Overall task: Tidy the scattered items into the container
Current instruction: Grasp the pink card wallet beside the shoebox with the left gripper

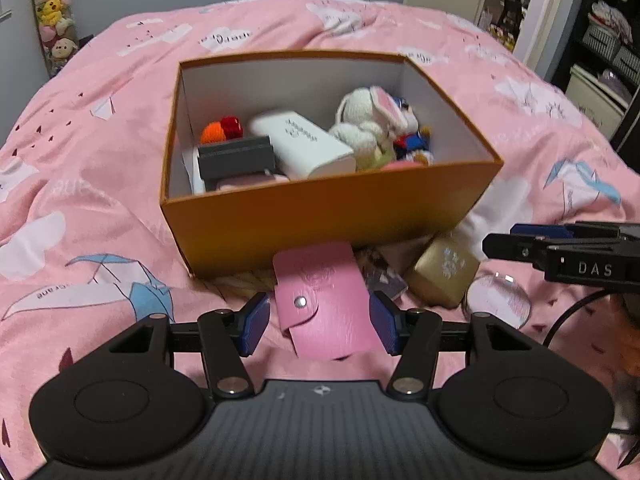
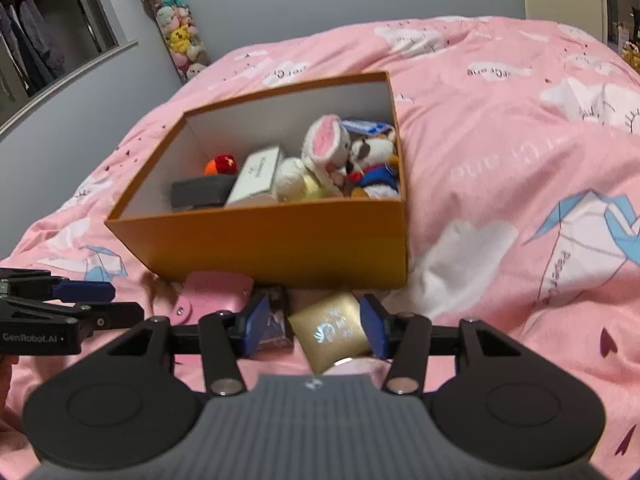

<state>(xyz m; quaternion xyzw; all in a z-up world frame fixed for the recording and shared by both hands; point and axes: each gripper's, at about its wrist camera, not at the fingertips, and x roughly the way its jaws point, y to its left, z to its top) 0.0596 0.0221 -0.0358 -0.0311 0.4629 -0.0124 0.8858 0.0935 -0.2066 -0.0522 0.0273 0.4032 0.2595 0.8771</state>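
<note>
An orange box [image 1: 320, 216] sits on the pink bedspread, holding plush toys [image 1: 372, 120], a white case [image 1: 304, 144] and a grey item [image 1: 236, 156]. In front of it lie a pink wallet [image 1: 324, 304], a gold box [image 1: 444, 272], a dark packet [image 1: 384, 280] and a clear round lens [image 1: 496, 296]. My left gripper [image 1: 320, 324] is open, its blue pads on either side of the pink wallet. My right gripper [image 2: 314, 324] is open, its pads around the gold box [image 2: 332, 328]. The orange box [image 2: 272, 240] and the pink wallet [image 2: 212, 296] show in the right wrist view too.
The rumpled pink bedspread [image 1: 80, 200] surrounds the box. A tube of plush toys [image 2: 180, 40] stands by the grey wall. Shelves with baskets [image 1: 604, 44] stand at the right. The left gripper's tip [image 2: 80, 292] shows in the right wrist view, close to the wallet.
</note>
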